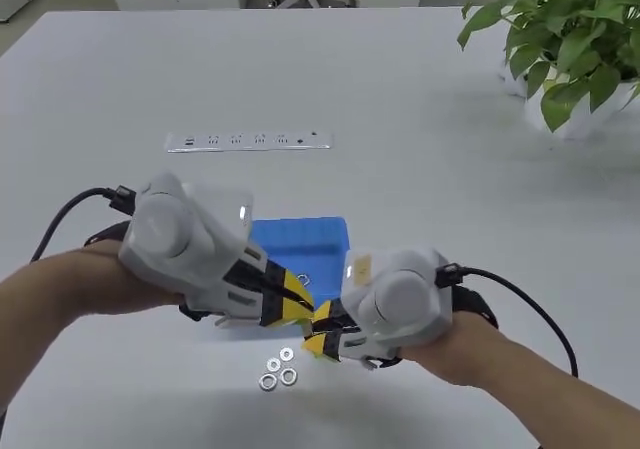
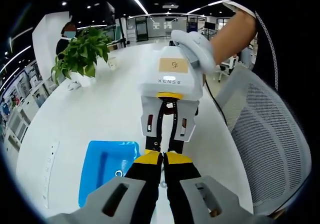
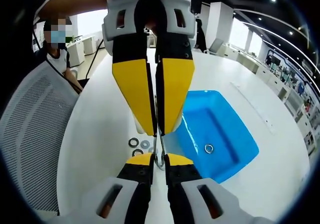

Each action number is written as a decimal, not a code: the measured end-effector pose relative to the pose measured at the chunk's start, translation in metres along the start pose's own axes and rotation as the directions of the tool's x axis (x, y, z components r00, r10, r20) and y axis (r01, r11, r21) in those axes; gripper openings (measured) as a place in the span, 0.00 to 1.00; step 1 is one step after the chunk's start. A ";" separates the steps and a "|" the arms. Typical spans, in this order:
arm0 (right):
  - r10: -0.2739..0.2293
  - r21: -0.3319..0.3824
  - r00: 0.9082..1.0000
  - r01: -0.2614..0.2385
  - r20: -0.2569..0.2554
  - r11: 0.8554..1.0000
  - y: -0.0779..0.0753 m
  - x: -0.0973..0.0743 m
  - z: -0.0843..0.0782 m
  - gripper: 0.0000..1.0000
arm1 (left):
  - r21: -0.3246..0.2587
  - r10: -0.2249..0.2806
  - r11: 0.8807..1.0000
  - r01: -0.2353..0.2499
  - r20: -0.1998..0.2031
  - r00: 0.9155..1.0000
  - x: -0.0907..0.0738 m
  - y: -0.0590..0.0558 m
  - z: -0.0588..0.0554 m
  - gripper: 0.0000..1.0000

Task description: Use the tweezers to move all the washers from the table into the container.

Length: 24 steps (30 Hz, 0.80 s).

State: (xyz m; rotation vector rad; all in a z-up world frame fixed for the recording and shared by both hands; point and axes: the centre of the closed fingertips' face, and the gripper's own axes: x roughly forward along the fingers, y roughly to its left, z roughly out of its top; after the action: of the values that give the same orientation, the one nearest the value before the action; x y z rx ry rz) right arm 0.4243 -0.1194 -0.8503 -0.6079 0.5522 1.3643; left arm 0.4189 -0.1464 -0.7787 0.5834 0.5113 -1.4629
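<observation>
Head view: white table [image 1: 400,119], potted plant [image 1: 570,39]; left hand-held gripper [image 1: 296,300] and right hand-held gripper [image 1: 318,343] pinch tweezers [image 3: 159,154].

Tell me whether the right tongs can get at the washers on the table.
Probably yes: the washers lie bare beside the right tongs, nothing between, though these tongs seem shut on the tweezers.

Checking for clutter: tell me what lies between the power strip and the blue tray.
Nothing; the head view shows bare table between power strip and blue tray.
</observation>
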 end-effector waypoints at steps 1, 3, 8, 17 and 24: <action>-0.001 -0.003 1.000 0.001 0.001 1.000 0.000 -0.001 0.001 0.11 | 0.000 0.001 1.000 -0.001 0.001 1.000 -0.001 0.000 0.001 0.06; -0.003 -0.006 1.000 0.003 0.002 1.000 0.000 -0.002 0.003 0.11 | 0.002 0.002 1.000 -0.002 0.000 1.000 -0.003 -0.001 0.002 0.06; -0.008 0.004 1.000 0.008 0.007 1.000 0.001 -0.007 0.010 0.11 | 0.008 0.008 1.000 -0.008 0.004 1.000 -0.009 -0.001 0.008 0.06; -0.022 -0.014 1.000 0.022 0.013 1.000 -0.001 -0.016 0.021 0.11 | 0.012 0.022 1.000 -0.022 0.017 1.000 -0.020 -0.001 0.019 0.06; -0.028 -0.036 0.999 0.029 0.020 0.999 -0.005 -0.023 0.031 0.11 | 0.017 0.034 0.999 -0.034 0.024 0.999 -0.029 0.001 0.027 0.06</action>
State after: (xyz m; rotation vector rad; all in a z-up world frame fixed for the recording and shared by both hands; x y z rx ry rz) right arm 0.4272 -0.1152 -0.8112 -0.6290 0.5029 1.3541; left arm 0.4172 -0.1422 -0.7395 0.5850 0.4687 -1.4413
